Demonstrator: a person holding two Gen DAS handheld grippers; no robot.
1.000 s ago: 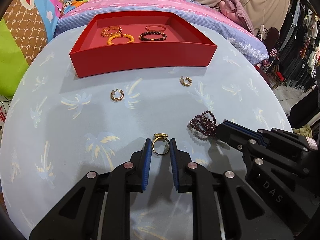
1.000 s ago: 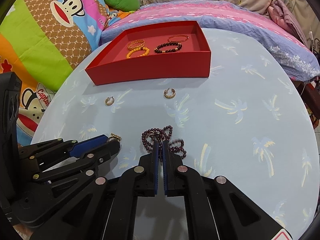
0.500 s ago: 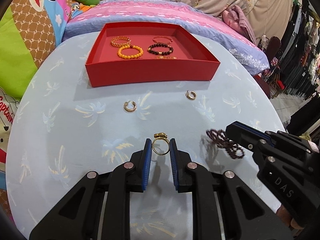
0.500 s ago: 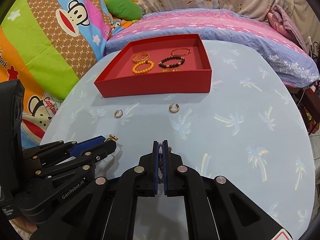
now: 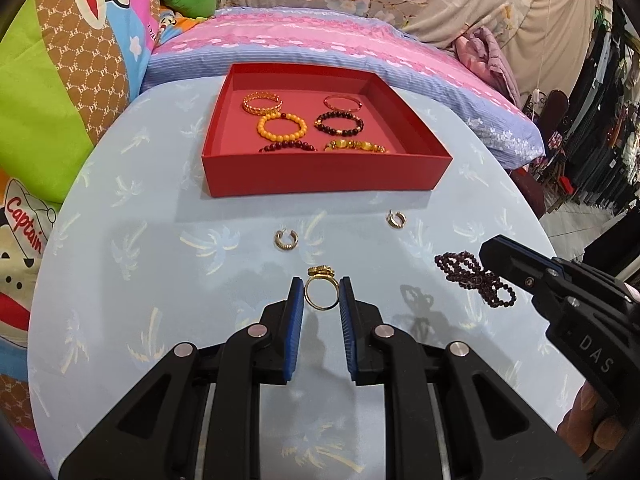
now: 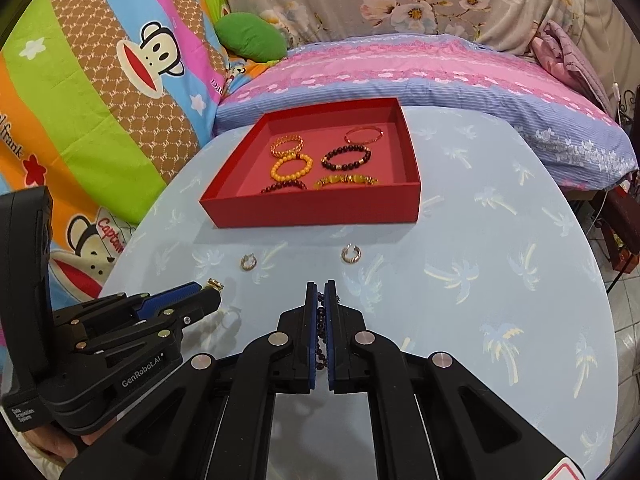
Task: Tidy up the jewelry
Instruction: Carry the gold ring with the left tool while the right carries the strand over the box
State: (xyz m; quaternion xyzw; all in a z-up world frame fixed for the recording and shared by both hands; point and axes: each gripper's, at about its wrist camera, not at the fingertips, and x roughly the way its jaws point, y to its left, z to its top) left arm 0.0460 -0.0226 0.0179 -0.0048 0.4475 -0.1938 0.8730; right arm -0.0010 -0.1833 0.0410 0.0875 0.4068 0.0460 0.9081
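The left gripper (image 5: 321, 295) pinches a gold ring (image 5: 321, 294) between its blue pads, the ring upright with its ornate top pointing away from the camera, held clear above the surface (image 5: 160, 264). The right gripper (image 6: 321, 305) is pressed together on a dark purple bead bracelet (image 5: 474, 278), which hangs in loops from its tip on the right of the left wrist view (in the right wrist view only a short run of beads (image 6: 321, 320) shows between the pads). The two grippers sit side by side, near each other but apart.

Past them, two small gold hoop earrings lie on the surface: one (image 5: 285, 239) ahead of the ring and slightly left, the other (image 5: 396, 218) further right. Both are just short of the red tray (image 5: 320, 174), which stands toward the far edge. Inside it lie six bracelets in two columns: a gold chain one (image 5: 262, 103), an orange bead one (image 5: 282, 128) and a dark red bead one (image 5: 290, 146) on the left; a thin reddish bangle (image 5: 343, 103), a dark bead one (image 5: 339, 124) and a yellow one (image 5: 356, 146) on the right. Nothing lies between the grippers and the tray but the earrings.

The surface is round, covered in pale blue cloth with a palm-tree print. Behind it is a bed with a pink and lilac cover (image 6: 400, 72), a cartoon-monkey blanket (image 6: 120, 80) and a green cushion (image 6: 252, 36); hanging clothes (image 5: 600, 120) show at far right.
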